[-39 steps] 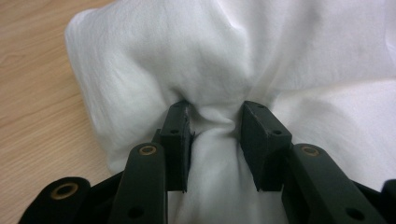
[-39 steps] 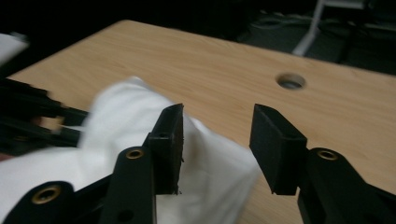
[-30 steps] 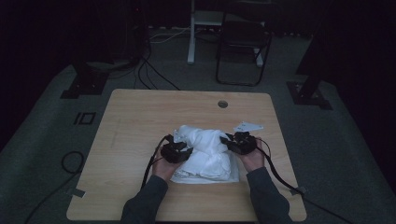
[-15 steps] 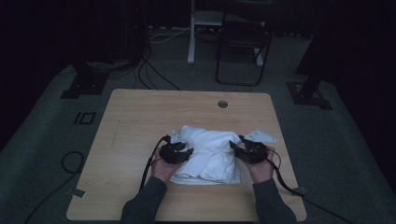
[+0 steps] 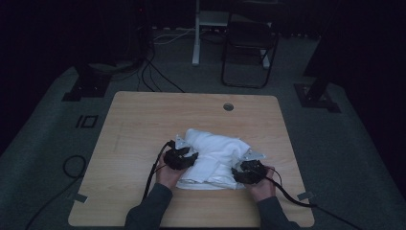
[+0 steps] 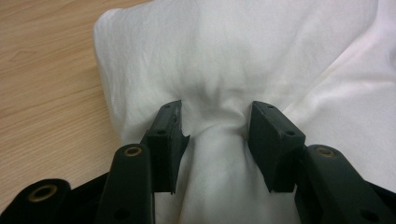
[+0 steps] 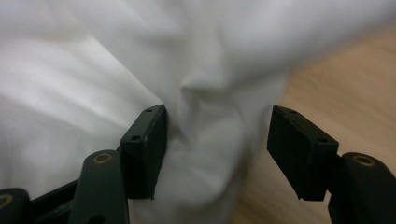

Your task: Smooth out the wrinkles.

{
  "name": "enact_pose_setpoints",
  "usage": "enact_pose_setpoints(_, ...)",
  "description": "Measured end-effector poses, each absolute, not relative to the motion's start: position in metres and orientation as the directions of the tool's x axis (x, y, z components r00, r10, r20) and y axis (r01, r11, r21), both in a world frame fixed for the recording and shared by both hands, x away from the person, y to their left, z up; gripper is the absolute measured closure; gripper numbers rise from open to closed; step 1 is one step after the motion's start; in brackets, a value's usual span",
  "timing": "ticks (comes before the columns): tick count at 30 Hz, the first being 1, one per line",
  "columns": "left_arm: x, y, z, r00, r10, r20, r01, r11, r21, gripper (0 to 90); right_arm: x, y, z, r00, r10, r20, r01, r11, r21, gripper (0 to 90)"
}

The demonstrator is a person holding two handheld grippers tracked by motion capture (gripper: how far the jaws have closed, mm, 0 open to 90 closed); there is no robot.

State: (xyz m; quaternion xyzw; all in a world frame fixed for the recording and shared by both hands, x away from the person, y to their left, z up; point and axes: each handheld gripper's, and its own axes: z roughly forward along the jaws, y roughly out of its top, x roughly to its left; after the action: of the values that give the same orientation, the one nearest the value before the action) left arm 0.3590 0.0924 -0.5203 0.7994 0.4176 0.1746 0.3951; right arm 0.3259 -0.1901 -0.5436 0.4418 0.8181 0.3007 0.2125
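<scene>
The white cloth (image 5: 214, 158) lies bunched on the desk (image 5: 143, 124), near its front edge; the left gripper (image 6: 215, 126) has its fingers pinching a fold of cloth at the left side, having just been opening. The right gripper (image 7: 217, 140) sits at the cloth's right edge; its fingers, just opening, stand spread, one touching a loose fold between them.

no readable text, no labels, no brands, no numbers, no signs on anything in any view
</scene>
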Motion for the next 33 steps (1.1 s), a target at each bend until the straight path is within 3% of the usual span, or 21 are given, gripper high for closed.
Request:
enact_pose_setpoints(5,0.354,0.093,-0.519,0.561,0.827,-0.042,0.531,-0.32,0.785,54.4,0.323,-0.199,-0.551,-0.516,0.855,-0.055,0.613,0.413,0.674,39.9)
enact_pose_setpoints(12,0.353,0.094,-0.52,0.503,0.864,0.011,0.527,-0.316,0.788,53.1,0.345,-0.178,-0.553,-0.539,0.84,-0.063,0.604,0.437,0.666,40.2)
enact_pose_setpoints(19,0.384,0.123,-0.515,0.367,0.929,0.047,0.565,-0.263,0.782,51.5,0.397,-0.149,-0.55,-0.539,0.842,-0.038,0.595,0.412,0.69,40.3)
enact_pose_setpoints(25,0.413,0.131,-0.512,0.335,0.942,0.019,0.568,-0.219,0.793,46.4,0.425,-0.146,-0.542,-0.506,0.863,-0.016,0.586,0.357,0.727,38.6)
enact_pose_setpoints(33,0.375,0.163,-0.484,0.4,0.913,-0.081,0.482,-0.135,0.866,39.1,0.392,-0.191,-0.527,-0.483,0.875,0.036,0.526,0.258,0.81,36.7)
